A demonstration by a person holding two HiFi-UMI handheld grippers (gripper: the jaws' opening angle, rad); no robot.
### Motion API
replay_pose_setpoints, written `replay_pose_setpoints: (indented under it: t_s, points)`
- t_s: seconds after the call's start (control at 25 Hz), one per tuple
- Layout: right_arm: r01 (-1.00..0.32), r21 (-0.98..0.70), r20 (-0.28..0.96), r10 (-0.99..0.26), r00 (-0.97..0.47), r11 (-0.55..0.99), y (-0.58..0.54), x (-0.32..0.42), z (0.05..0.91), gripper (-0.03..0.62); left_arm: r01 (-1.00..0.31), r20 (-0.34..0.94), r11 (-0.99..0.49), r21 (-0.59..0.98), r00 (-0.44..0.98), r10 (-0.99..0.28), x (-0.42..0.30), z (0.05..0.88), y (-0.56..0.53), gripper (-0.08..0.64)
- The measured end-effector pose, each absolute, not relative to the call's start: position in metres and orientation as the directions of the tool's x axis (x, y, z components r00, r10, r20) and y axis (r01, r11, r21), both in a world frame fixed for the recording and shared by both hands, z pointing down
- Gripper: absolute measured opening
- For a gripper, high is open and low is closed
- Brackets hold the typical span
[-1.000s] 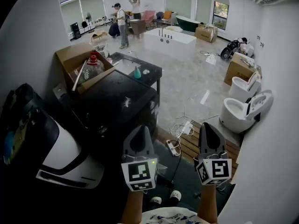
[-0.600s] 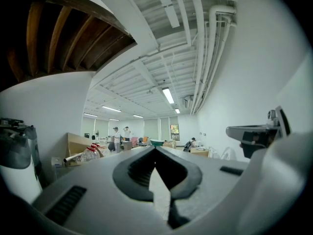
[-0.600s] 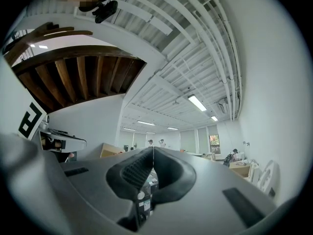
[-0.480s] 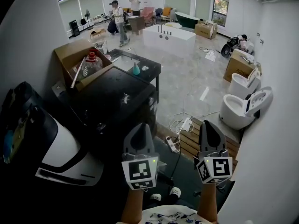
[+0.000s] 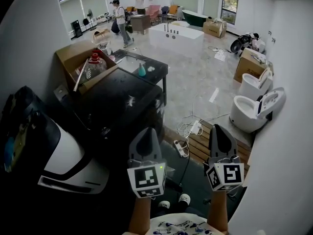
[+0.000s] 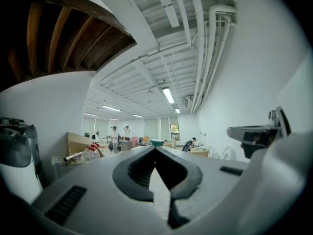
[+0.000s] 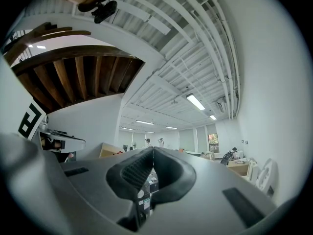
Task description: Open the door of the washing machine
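Low in the head view, left gripper (image 5: 145,135) and right gripper (image 5: 219,131) are both clenched on nothing, side by side, with the black washing machine (image 5: 122,102) ahead, left of them.

In front of me a black counter (image 5: 112,109) bears a white scrap (image 5: 131,101), with an open cardboard box (image 5: 73,62) at its far left. The dark table (image 5: 159,77) behind it holds a small teal bottle (image 5: 143,72). On the pale floor (image 5: 195,82) to my right lie a white power strip (image 5: 181,152), loose cables (image 5: 188,129) and a wooden pallet (image 5: 200,153)
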State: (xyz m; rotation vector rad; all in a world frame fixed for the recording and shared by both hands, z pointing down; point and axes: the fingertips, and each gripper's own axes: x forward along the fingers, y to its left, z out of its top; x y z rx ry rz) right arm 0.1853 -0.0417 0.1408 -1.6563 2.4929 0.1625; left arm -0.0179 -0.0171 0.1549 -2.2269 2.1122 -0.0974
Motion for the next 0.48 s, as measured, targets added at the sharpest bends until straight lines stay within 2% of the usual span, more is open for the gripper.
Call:
replay_pose_setpoints:
  t_s: [0.48]
  points:
    - [-0.922,0.004,-0.165,-0.909,-0.382,0.387,-0.0439,0.1836,0.1473,0.018,-0.995,0.006,-0.047,-0.089,0.047,-0.999,-0.0196,0.1594,-0.0192,0.000]
